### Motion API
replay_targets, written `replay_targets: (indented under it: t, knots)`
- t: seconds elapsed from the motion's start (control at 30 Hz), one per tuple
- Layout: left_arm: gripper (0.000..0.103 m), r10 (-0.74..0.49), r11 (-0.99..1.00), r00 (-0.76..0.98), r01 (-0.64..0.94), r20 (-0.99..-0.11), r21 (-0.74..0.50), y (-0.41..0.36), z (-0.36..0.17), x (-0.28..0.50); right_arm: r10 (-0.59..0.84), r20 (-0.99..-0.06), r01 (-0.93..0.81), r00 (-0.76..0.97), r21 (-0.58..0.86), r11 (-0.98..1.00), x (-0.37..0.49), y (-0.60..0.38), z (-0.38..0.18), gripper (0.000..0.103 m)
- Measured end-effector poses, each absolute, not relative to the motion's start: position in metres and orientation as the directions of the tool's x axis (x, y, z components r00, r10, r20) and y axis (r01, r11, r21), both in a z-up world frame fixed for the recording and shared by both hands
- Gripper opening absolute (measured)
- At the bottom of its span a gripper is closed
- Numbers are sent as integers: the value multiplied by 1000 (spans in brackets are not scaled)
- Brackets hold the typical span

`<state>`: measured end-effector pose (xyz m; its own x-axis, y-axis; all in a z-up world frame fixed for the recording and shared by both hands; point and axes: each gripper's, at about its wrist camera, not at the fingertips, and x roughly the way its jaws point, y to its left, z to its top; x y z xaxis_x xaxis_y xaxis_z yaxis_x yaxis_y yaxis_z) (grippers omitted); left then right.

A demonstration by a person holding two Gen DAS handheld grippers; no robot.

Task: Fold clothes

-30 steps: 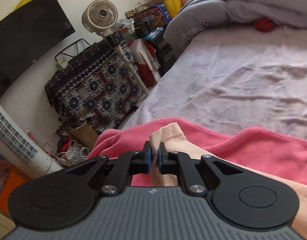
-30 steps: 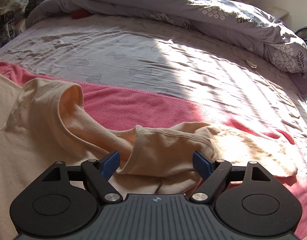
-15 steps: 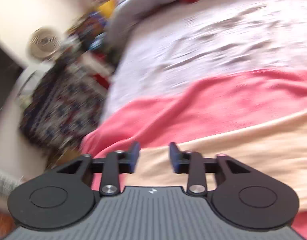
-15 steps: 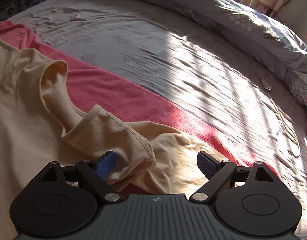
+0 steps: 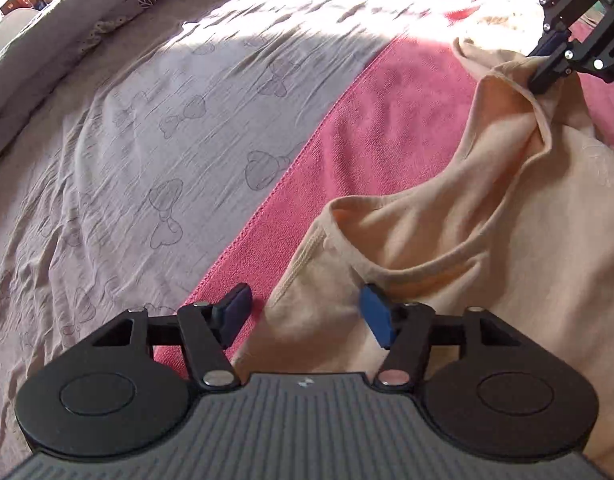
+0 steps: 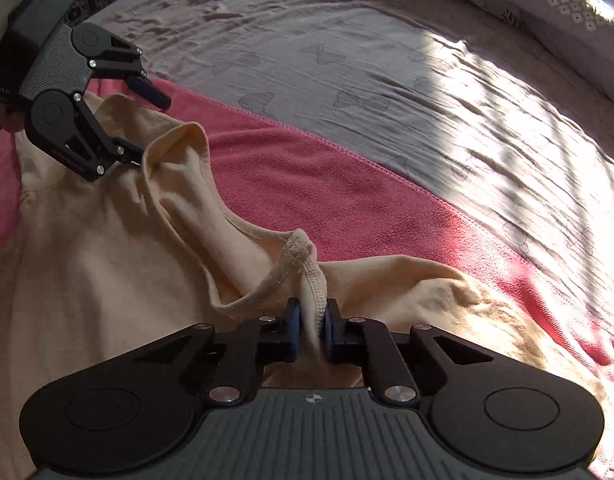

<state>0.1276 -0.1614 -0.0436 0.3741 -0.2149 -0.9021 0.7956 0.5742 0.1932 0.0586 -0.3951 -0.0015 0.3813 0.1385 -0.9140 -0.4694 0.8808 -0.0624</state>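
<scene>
Now that the left gripper (image 5: 303,312) has let go, jaws spread around the neckline at six o'clock, the right gripper (image 6: 311,326) is newly pinching the peach shirt's (image 6: 107,264) hem on the pink towel (image 6: 347,188), starting a fold.

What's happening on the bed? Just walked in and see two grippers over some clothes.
A person with two handheld grippers is folding a peach shirt that lies on a pink towel. The right gripper is shut on the shirt's hemmed edge. The left gripper is open at another part of the shirt, not gripping.
</scene>
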Motion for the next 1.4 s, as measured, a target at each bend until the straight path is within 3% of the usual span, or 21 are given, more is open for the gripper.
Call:
replay_targets:
  t: [0.03,0.07,0.17,0.3,0.37,0.43,0.5,0.57,0.63,0.7,0.8,0.87,0.9,0.97,1.0,1.03,1.07,1.1,1.2,1.4]
  knots:
    - [15,-182,573,408,783,-895,240,-159,-42,121,120,-899,-460,421,-97,882,56,-397,5,9]
    - [9,-150,571,441,769,-885,287,-156,-39,114,102,-882,-449,461,-132,883,53,-400,12,8]
    - [7,-87,595,520,711,-850,375,-142,-31,109,57,-813,-390,580,-216,895,58,-408,32,7]
    - [5,75,704,571,551,-817,449,-119,-28,139,29,-770,-309,638,-221,925,86,-420,40,8]
    - [5,150,750,558,473,-816,462,-107,-28,149,30,-751,-182,660,-121,976,92,-447,43,22]
    - [5,111,771,574,465,-812,434,-103,-18,141,-3,-728,-30,685,-33,999,76,-483,41,66]
    - [6,-22,749,600,539,-799,384,-116,-1,116,-54,-718,118,694,39,992,52,-523,36,71]
    - [12,-170,661,597,659,-784,359,-148,11,86,-149,-752,232,642,6,973,27,-555,24,71]
    - [38,-284,518,592,757,-755,399,-192,13,55,-219,-778,287,589,-53,957,10,-577,10,71]
    - [53,-376,382,598,796,-708,469,-237,8,31,-254,-784,307,567,-85,948,1,-593,-2,73]
    - [66,-452,246,580,811,-678,530,-292,-5,5,-283,-771,363,570,-73,929,10,-613,-18,94]
    - [70,-446,230,577,813,-684,535,-325,-18,6,-288,-791,423,539,-41,905,29,-635,-36,98]
    - [73,-431,236,577,814,-694,530,-340,-24,9,-273,-820,437,503,-31,899,39,-643,-49,98]
    - [73,-343,259,583,812,-736,523,-367,-42,21,-219,-848,426,483,9,905,47,-646,-64,83]
    - [64,-278,262,593,803,-756,535,-377,-54,28,-207,-838,389,505,6,921,47,-641,-63,68]
    - [36,-219,261,607,791,-764,554,-384,-65,34,-181,-831,342,526,12,940,46,-634,-58,31]
    - [16,-166,260,621,777,-766,573,-388,-75,39,-149,-829,310,539,31,950,44,-632,-52,13]
    - [7,-123,263,631,765,-766,588,-391,-80,41,-117,-821,291,559,62,955,39,-633,-44,10]
    - [7,-38,282,652,734,-758,617,-398,-75,43,-88,-771,253,631,98,962,21,-647,-10,9]
    - [8,106,358,682,653,-724,668,-419,-62,74,-249,-594,296,765,-20,955,-26,-699,86,9]
